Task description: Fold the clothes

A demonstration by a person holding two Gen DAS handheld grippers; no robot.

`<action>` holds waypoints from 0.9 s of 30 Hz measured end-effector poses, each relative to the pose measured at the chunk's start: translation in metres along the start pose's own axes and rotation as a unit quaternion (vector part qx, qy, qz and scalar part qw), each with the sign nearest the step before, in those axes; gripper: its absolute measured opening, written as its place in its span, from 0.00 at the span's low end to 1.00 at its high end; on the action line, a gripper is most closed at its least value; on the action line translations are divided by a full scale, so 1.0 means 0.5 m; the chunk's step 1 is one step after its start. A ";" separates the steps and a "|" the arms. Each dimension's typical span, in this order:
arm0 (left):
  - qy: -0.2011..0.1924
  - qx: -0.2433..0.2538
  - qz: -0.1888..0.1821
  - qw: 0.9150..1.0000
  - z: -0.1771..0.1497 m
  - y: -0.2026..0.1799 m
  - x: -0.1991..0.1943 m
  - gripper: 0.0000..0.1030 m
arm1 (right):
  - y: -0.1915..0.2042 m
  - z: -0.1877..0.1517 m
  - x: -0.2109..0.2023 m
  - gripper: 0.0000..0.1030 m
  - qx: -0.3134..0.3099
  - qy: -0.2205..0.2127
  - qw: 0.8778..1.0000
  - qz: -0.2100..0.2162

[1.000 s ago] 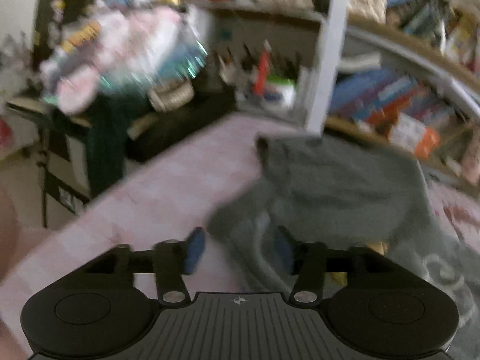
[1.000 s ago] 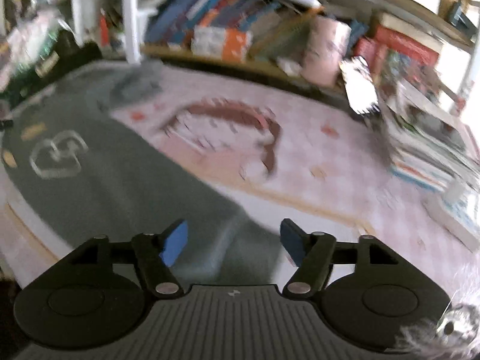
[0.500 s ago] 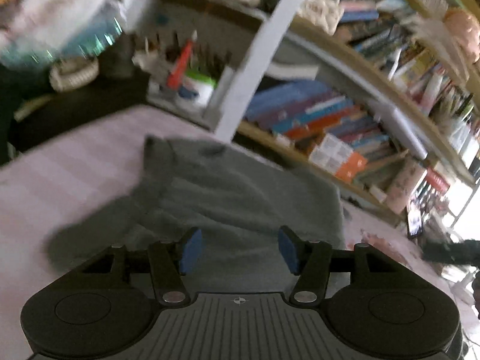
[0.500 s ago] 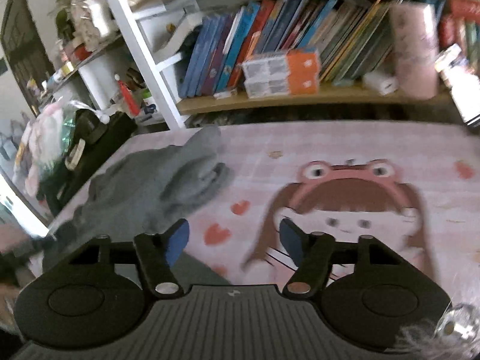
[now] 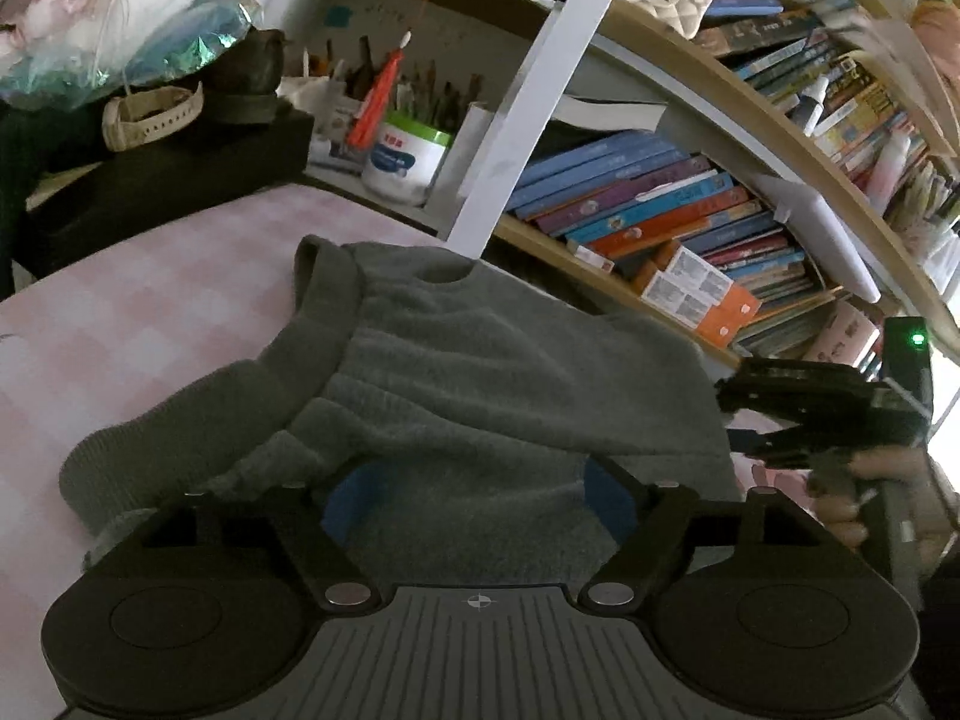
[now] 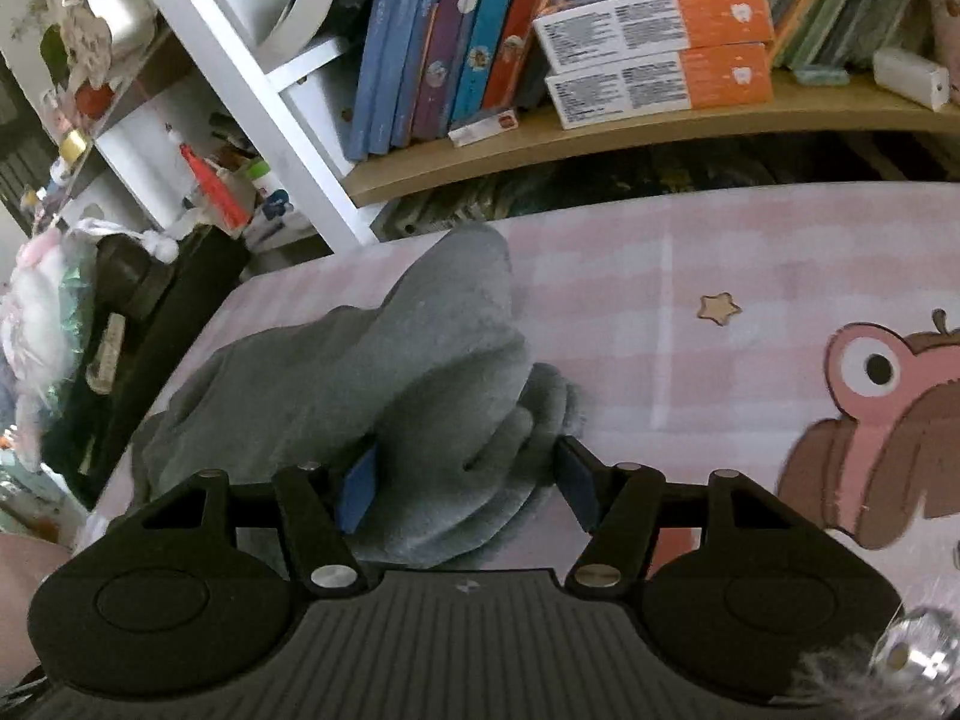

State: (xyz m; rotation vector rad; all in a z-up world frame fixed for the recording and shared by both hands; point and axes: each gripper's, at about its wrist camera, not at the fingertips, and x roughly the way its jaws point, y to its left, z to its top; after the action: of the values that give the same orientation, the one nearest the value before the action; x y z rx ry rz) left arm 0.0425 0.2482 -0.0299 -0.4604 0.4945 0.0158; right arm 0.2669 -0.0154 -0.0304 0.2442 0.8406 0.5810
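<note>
A grey knitted sweater (image 5: 480,372) lies bunched on the pink checked bed cover (image 5: 150,312), its collar toward the bookshelf. My left gripper (image 5: 483,501) hovers low over its near part. The jaws are opening, with cloth lying between the blue pads (image 5: 354,504) and nothing pinched. In the right wrist view the sweater (image 6: 372,372) shows as a rumpled heap. My right gripper (image 6: 469,492) stands open astride a thick fold of it, and the right pad stays clear of the cloth. A hand (image 5: 870,498) holds that gripper at the right edge of the left wrist view.
A wooden bookshelf (image 6: 600,144) packed with books runs along the far side of the bed, with a white upright post (image 5: 528,102). A dark stand (image 5: 150,168) with bags and a pen pot (image 5: 408,162) sits at the left. The cover's cartoon print (image 6: 870,420) spreads to the right.
The left gripper swung right over the sweater and its jaws widened. The right gripper travelled from the cartoon print to the sweater's bunched end, which now lies between its fingers.
</note>
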 end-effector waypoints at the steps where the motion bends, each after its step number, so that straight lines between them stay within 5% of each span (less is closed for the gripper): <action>1: 0.000 -0.001 -0.001 1.000 0.000 0.000 0.000 0.80 | 0.006 -0.001 0.006 0.57 -0.005 -0.002 1.000 -0.002; 3: 0.000 -0.003 -0.002 1.000 0.000 0.001 0.001 0.80 | 0.008 -0.001 0.010 0.51 -0.007 -0.005 1.000 -0.004; 7: -0.001 -0.005 -0.001 1.000 -0.001 0.000 0.001 0.80 | -0.001 -0.001 0.007 0.24 0.003 -0.007 1.000 0.002; 9: -0.001 -0.005 -0.001 1.000 -0.002 -0.001 0.001 0.80 | -0.005 0.000 -0.009 0.20 0.021 -0.022 1.000 0.004; 13: -0.001 -0.005 0.000 1.000 -0.002 0.000 0.001 0.80 | 0.074 0.014 -0.082 0.18 -0.066 -0.124 0.990 -0.026; 16: -0.001 -0.005 -0.001 1.000 -0.001 0.001 0.001 0.81 | 0.211 0.003 -0.147 0.18 -0.239 -0.209 0.948 -0.021; 18: 0.000 -0.005 -0.001 1.000 -0.001 0.001 0.001 0.81 | 0.283 -0.025 -0.169 0.18 -0.332 -0.220 0.917 0.023; 21: 0.000 -0.006 -0.002 1.000 -0.001 0.001 0.001 0.81 | 0.350 -0.070 -0.165 0.30 -0.408 -0.144 0.894 0.119; 24: 0.000 -0.006 -0.005 1.000 -0.001 0.002 0.001 0.83 | 0.335 -0.077 -0.155 0.56 -0.353 -0.073 0.910 0.204; 27: 0.000 -0.006 -0.006 1.000 0.000 0.002 0.002 0.84 | 0.276 -0.047 -0.162 0.59 -0.270 -0.052 0.934 0.227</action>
State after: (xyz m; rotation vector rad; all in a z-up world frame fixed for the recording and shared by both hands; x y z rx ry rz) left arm 0.0432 0.2493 -0.0307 -0.4759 0.4923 0.0064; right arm 0.1532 0.0507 0.0641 -0.0416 0.4897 1.1975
